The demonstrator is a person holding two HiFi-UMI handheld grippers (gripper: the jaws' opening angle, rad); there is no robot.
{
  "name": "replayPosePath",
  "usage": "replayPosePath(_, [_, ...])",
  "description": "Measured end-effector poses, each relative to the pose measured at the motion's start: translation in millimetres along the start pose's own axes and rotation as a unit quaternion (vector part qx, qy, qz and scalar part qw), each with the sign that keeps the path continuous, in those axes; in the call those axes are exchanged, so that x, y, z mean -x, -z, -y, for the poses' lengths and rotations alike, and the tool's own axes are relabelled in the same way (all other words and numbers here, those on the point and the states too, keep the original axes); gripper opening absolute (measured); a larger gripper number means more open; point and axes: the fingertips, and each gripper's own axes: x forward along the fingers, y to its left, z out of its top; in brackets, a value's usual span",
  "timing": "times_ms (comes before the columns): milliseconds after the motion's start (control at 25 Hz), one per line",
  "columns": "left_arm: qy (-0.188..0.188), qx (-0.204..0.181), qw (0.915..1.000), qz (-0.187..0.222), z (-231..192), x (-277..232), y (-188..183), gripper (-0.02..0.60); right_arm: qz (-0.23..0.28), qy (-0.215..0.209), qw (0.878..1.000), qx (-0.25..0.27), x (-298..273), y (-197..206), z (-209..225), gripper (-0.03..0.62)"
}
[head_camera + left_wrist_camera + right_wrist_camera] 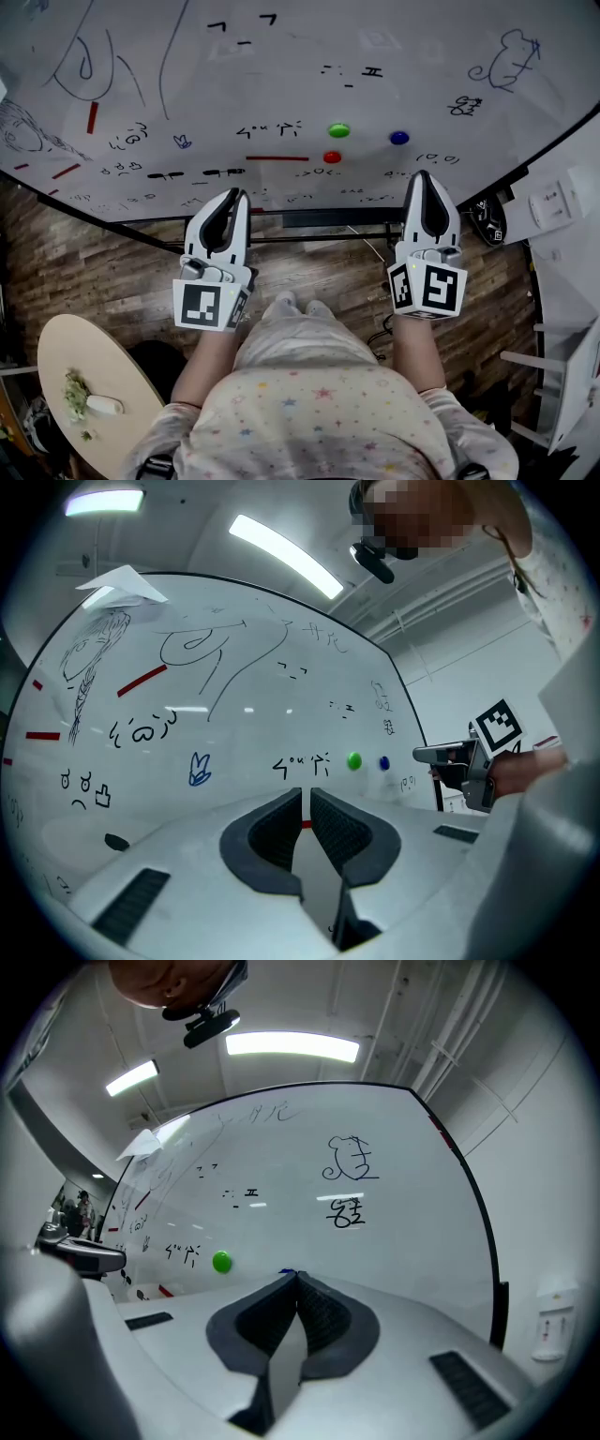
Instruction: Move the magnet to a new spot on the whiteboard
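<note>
**Head view.** The whiteboard (281, 75) fills the top of the picture, covered with black doodles, a few short red bars and a red line (277, 157). Three round magnets sit on it close together: the green magnet (338, 130), the red magnet (332, 157) just below it, and the blue magnet (399, 138) to their right. A dark rail (319, 220) runs under the board, above the wood floor (94, 272). A round wooden table (56, 347) stands at lower left, well apart from the board, with a small white object (103, 405) and some greenish bits on it. Nothing lies between the grippers and the board. Both bare forearms reach forward side by side, and the marker cubes face the person. The left gripper (240, 195) points at the board's lower edge. The right gripper (424, 176) has its tip below the blue magnet.

**Left gripper view.** The left gripper's jaws stand a narrow slit apart and hold nothing. A sliver of red shows through the slit, but I cannot tell which red mark it is. The green magnet (353, 760) and blue magnet (383, 762) lie above and to the right of the jaw tips. Beyond them the right gripper (422, 754) points at the board. A folded paper (122, 585) sits at the board's top edge.

**Right gripper view.** The right gripper's (295, 1275) jaws meet at the tips and are empty. A trace of blue peeks out just behind the tips. The green magnet (222, 1261) is on the board to the left. The left gripper (94, 1258) shows at the far left.
</note>
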Motion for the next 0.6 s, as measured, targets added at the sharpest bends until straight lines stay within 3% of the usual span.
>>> replayPosePath(600, [0.008,0.003,1.0000,0.002,30.3,-4.6,-1.9,0.035,-0.011,-0.026,1.000,0.009,27.2,10.0,11.0,0.000])
